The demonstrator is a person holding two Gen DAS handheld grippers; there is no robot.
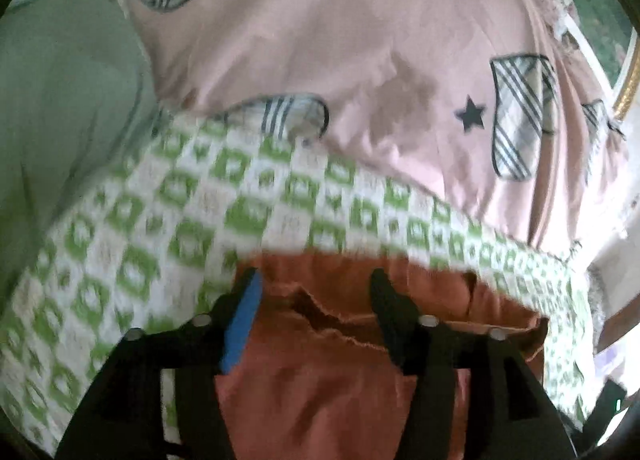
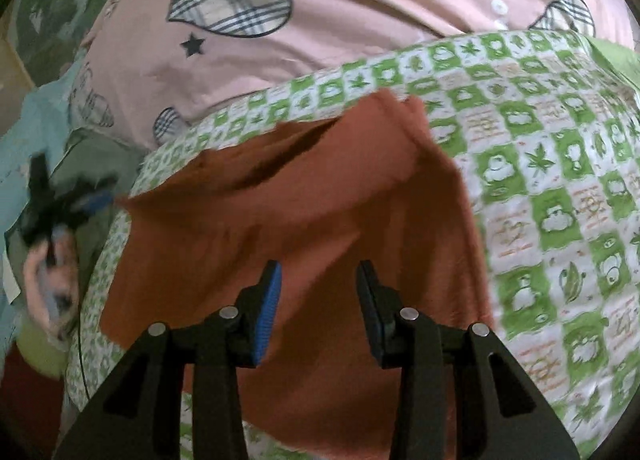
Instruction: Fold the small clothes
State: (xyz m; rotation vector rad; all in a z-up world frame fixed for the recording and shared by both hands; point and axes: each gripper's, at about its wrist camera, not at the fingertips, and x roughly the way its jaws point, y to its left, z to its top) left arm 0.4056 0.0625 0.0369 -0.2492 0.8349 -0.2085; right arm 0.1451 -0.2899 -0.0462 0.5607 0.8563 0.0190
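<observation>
A rust-orange small garment lies crumpled on a green-and-white checked cloth. My left gripper is open, its fingers standing apart just above the garment's frayed folded edge. In the right wrist view the same garment spreads flat with a raised fold at its far edge. My right gripper is open above the garment's middle and holds nothing. The left gripper shows blurred at the far left of the right wrist view, held by a hand.
A pink bedsheet with plaid heart patches and black stars lies beyond the checked cloth. A pale green fabric lies at the left. A gold-rimmed object stands at the far right.
</observation>
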